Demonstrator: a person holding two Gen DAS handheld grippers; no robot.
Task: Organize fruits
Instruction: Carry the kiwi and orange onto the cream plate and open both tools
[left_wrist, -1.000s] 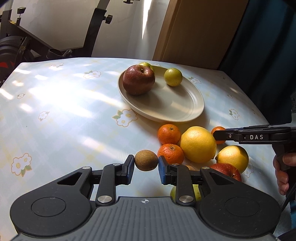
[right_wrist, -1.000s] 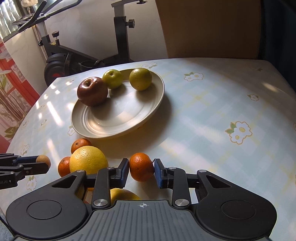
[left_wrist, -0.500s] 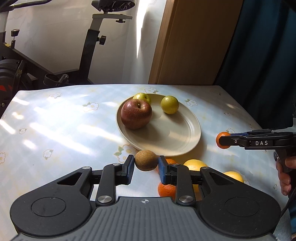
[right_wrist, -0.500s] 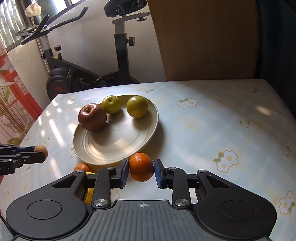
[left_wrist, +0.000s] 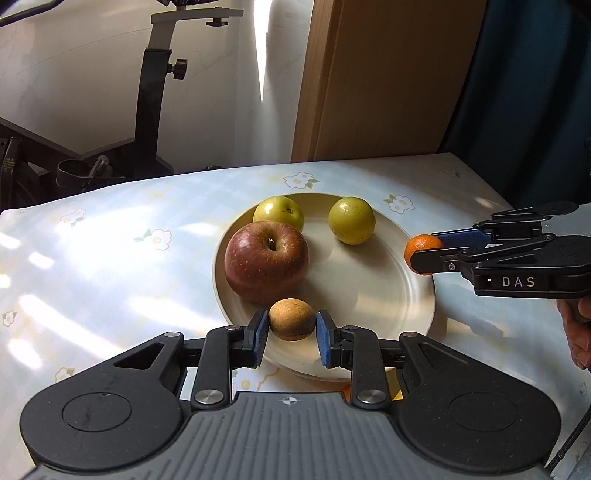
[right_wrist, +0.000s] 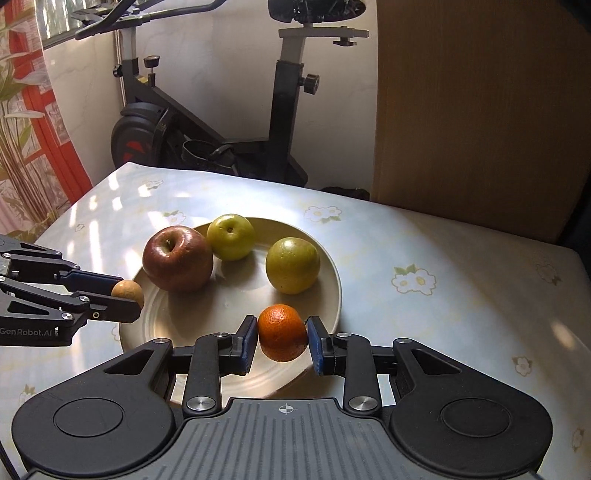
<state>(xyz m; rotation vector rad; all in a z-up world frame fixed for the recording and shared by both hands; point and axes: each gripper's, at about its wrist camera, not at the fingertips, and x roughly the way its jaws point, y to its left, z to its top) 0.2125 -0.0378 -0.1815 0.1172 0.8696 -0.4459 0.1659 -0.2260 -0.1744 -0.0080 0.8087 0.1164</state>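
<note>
A cream plate (left_wrist: 388, 295) on the flowered table holds a red apple (left_wrist: 266, 261) and two green fruits (left_wrist: 279, 213) (left_wrist: 351, 225). My left gripper (left_wrist: 291, 334) is shut on a brown kiwi (left_wrist: 291, 319), held over the plate's near rim in front of the apple. My right gripper (right_wrist: 282, 341) is shut on a small orange (right_wrist: 282, 332), held over the plate's near right rim. In the right wrist view the plate (right_wrist: 325, 266), apple (right_wrist: 177, 258), left gripper (right_wrist: 129, 295) and kiwi (right_wrist: 127, 291) show too. In the left wrist view the right gripper (left_wrist: 421, 251) and its orange (left_wrist: 419, 247) hang at the plate's right edge.
An exercise bike (right_wrist: 207, 122) stands behind the table's far edge. A wooden panel (left_wrist: 384, 81) and a dark curtain (left_wrist: 532, 92) stand at the back right. A hand (left_wrist: 576, 332) holds the right gripper's handle. A sliver of orange fruit (left_wrist: 345, 387) shows under my left gripper.
Both grippers have risen and moved forward with their fruits, from beside the loose fruit pile to over the plate. The pile has dropped almost out of view.
</note>
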